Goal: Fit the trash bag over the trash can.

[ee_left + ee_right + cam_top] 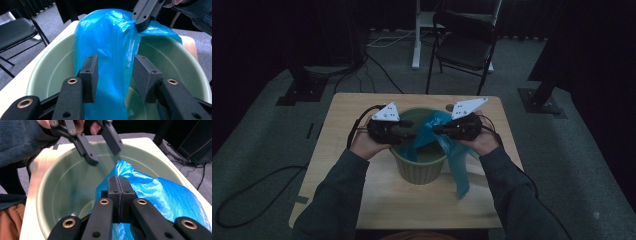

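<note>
crumpled blue plastic bag [451, 145] draped over green bin [418, 170] rim

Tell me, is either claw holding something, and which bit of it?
Yes. The right claw is shut on the blue plastic bag, pinching its top edge above the green bin. The left claw is open, holding nothing.

- My sleeves [337, 195] are dark grey-green ribbed knit, reaching to both wrists.
- My left gripper [113, 75] has black jaws with flat rectangular pads and brass-ringed screw holes.
- My right gripper [120, 185] matches it.
- Each carries a pale grey three-cornered plate [386, 113].
- Black cables [357, 127] trail from them.
</note>
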Action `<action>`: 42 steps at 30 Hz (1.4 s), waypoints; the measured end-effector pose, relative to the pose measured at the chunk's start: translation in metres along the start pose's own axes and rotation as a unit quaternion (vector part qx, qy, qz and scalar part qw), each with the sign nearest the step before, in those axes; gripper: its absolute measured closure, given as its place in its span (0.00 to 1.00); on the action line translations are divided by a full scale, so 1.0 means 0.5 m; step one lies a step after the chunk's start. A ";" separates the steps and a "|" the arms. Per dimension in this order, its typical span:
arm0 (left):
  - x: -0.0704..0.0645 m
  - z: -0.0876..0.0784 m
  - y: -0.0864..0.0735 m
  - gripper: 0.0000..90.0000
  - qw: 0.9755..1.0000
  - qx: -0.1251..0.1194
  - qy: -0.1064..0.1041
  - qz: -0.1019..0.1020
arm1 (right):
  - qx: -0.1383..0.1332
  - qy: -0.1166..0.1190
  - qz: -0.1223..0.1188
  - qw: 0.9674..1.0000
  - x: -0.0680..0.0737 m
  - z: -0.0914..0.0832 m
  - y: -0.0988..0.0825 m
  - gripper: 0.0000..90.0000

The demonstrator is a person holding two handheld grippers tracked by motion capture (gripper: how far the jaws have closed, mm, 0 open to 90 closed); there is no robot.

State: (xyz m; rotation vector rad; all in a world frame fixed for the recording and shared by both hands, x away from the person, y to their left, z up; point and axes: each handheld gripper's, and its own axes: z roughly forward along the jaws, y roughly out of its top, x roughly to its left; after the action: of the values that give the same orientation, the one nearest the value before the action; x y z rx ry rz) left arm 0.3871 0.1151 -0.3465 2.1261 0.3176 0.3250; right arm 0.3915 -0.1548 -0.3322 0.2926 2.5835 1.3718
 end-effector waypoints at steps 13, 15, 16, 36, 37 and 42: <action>0.001 0.021 0.008 0.66 1.000 0.011 0.004 0.001 | -0.007 0.014 -0.005 1.000 0.004 0.008 0.009 1.00; -0.002 0.027 0.009 0.68 1.000 0.014 0.008 0.004 | -0.010 0.017 -0.005 1.000 0.005 0.010 0.012 1.00; -0.004 0.029 0.010 0.69 1.000 0.013 0.011 0.007 | -0.010 0.019 -0.005 1.000 0.005 0.010 0.012 1.00; -0.015 0.031 0.001 1.00 0.999 0.022 0.028 0.029 | -0.008 0.022 -0.005 1.000 0.006 0.006 0.010 0.95; -0.015 0.029 -0.002 1.00 0.999 0.022 0.030 0.028 | -0.008 0.020 -0.002 1.000 0.005 0.004 0.008 0.93; -0.010 0.011 -0.020 1.00 0.999 0.018 0.038 0.017 | -0.011 0.016 0.004 1.000 0.001 -0.005 0.002 0.90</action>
State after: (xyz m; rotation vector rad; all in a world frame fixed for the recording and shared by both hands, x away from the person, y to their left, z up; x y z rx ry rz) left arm 0.3836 0.1143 -0.3584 2.1605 0.3329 0.4236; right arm 0.3904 -0.1559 -0.3299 0.2794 2.5933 1.4183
